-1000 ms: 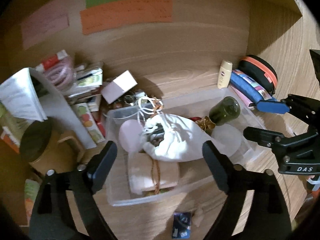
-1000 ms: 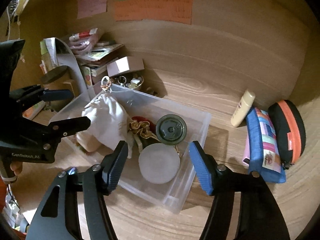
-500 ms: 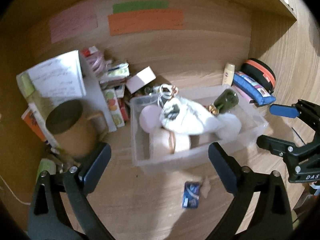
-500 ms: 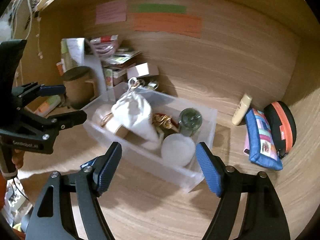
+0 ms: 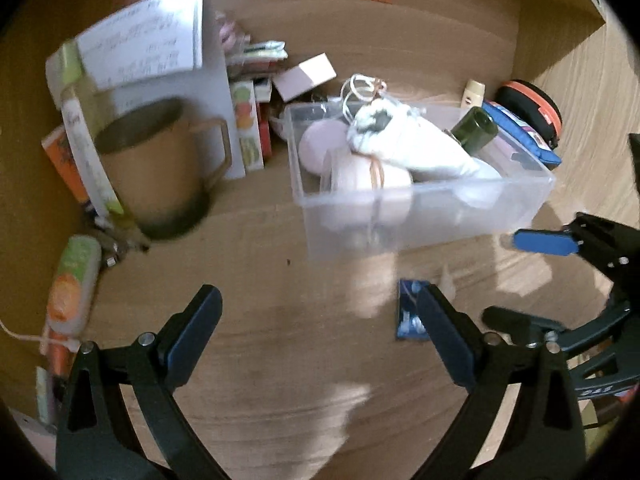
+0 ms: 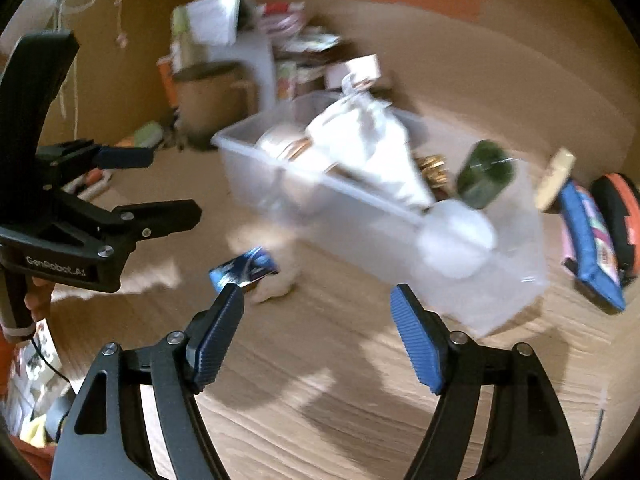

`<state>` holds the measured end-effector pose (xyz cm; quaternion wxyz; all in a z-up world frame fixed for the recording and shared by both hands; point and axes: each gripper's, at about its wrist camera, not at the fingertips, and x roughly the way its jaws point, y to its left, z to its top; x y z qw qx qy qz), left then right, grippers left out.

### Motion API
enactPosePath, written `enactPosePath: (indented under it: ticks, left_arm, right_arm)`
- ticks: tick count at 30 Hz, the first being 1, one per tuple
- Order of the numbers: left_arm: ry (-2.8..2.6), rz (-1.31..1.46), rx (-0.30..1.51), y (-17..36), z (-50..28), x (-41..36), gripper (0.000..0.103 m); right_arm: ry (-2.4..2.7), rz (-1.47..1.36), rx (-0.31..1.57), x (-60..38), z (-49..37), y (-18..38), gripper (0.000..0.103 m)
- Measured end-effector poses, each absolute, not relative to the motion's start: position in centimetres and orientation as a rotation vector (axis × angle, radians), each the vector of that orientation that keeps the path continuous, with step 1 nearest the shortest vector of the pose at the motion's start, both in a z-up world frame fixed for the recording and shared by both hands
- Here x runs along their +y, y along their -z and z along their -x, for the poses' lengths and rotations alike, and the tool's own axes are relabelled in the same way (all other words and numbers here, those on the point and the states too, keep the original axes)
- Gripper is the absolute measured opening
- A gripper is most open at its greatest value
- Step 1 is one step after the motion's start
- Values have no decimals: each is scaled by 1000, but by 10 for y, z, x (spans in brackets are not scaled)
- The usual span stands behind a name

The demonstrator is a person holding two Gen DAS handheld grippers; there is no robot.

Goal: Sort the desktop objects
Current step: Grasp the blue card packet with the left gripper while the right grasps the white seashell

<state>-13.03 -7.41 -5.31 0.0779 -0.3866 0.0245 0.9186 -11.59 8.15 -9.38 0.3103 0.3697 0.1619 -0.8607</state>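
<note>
Bin (image 5: 420, 216) beyond both claws — left claw (image 5: 316, 320), right claw (image 6: 316, 320) — angled down, empty.

Dim warm light, motion blur (fisheye-warped edges)

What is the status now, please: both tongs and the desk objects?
Left tongs open, empty. Right tongs open, empty. Clear bin holds white pouch and green jar; blue packet loose on desk. Nothing in the way.
</note>
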Motion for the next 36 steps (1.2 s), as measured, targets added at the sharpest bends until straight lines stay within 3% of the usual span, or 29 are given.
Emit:
enactPosePath:
  ticks: [9, 17, 24, 33, 35, 36]
  left_arm:
    - [-2723, 1201, 19, 69, 124, -90, 99]
    - [-2689, 1223, 7, 78, 128, -85, 99]
    - [-2655, 1230, 49, 80, 135, -70, 99]
    - [-2661, 1200, 223, 80, 146, -39, 99]
    - [-2703, 1174, 263, 79, 149, -34, 95]
    - [-2692, 1175, 272, 79, 151, -31, 86]
  right_arm:
    - [2178, -1055, 493, 61, 129, 116, 49]
    - [2139, -1043, 514, 49, 137, 119, 47]
    - [2097, -1020, 511, 44, 136, 120, 21]
    - [2160, -1009, 392, 82, 136, 108, 21]
    - [2178, -998, 354, 95, 133, 101, 21]
    - [2188, -994, 343, 100, 133, 99, 21]
